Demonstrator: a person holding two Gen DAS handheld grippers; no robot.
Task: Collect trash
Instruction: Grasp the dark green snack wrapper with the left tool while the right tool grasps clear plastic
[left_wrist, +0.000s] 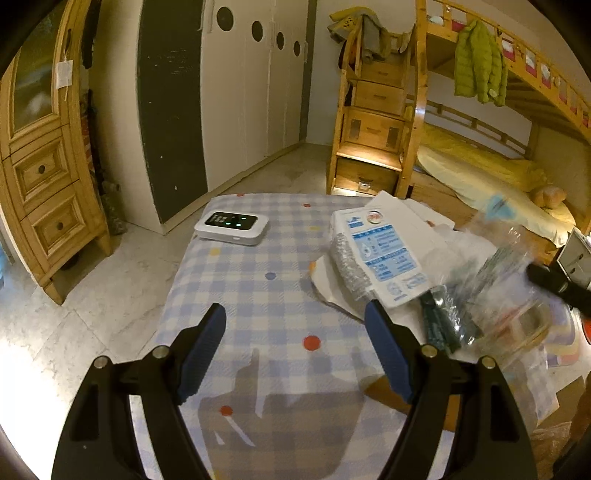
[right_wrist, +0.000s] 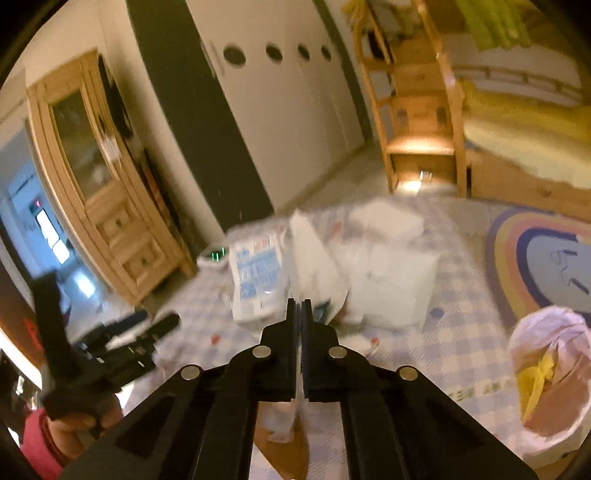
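Observation:
My left gripper (left_wrist: 294, 310) hangs open over the blue checked tablecloth (left_wrist: 266, 295), with nothing between its fingers. To its right lies a white and blue package (left_wrist: 376, 254) on white papers (left_wrist: 410, 214). A clear plastic wrapper with a dark green part (left_wrist: 476, 299) hangs blurred beside the package, at the black tip of my right gripper (left_wrist: 535, 273). In the right wrist view the right gripper (right_wrist: 299, 306) is shut, with thin clear plastic pinched between its pads and the dark green part (right_wrist: 321, 310) at its tip. The left gripper (right_wrist: 155, 325) shows at the left, held by a hand.
A white device with green lights (left_wrist: 231, 227) sits at the cloth's far left. A bin with a white liner (right_wrist: 546, 387) holding yellow trash stands at the right, by a rainbow rug (right_wrist: 543, 266). Wooden cabinet (left_wrist: 40, 162), wardrobe and bunk bed (left_wrist: 480, 166) ring the floor.

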